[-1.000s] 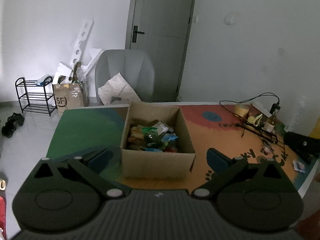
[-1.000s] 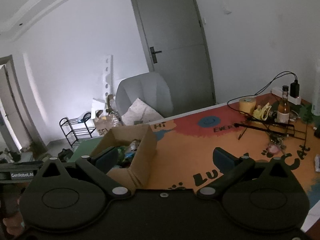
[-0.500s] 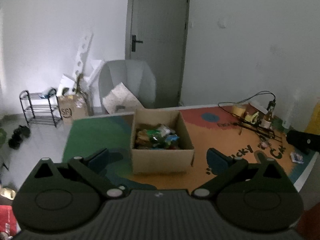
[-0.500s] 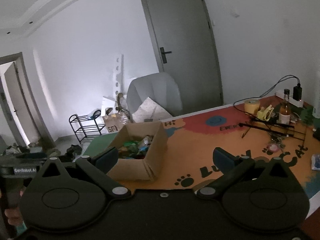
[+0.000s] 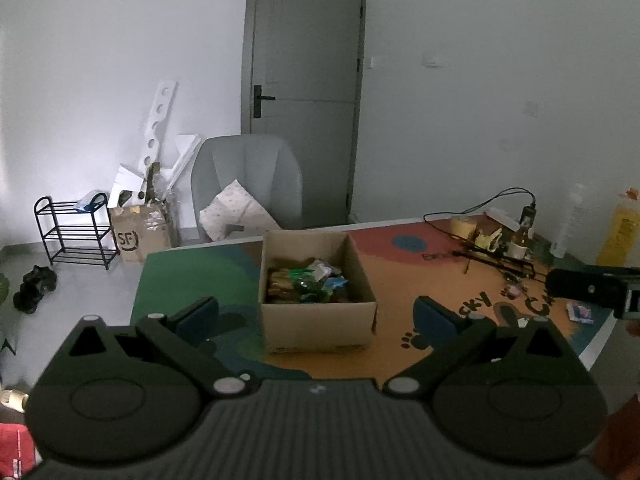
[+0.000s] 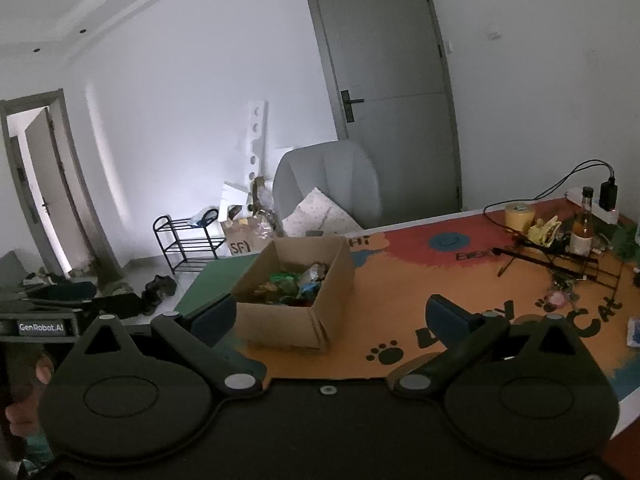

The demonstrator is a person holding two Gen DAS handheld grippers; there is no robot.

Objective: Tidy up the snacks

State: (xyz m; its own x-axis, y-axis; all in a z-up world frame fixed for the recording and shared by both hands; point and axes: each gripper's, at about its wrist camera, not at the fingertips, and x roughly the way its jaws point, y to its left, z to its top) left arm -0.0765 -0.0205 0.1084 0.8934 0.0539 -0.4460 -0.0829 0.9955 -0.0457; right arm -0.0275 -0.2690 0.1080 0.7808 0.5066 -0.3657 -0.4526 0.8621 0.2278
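An open cardboard box stands on the colourful table mat; it also shows in the right wrist view. Several snack packets lie inside it, seen too in the right wrist view. My left gripper is open and empty, held back from the box at the near table edge. My right gripper is open and empty, held back to the right of the box. One small packet lies on the mat at the right, near the right gripper's body.
A black wire rack with a bottle, a tape roll and cables sits at the table's far right. A grey chair stands behind the table. A shoe rack and an SF carton stand on the floor at the left.
Both grippers have pulled back and up from the box, which now looks smaller and farther. Both stay open and empty.
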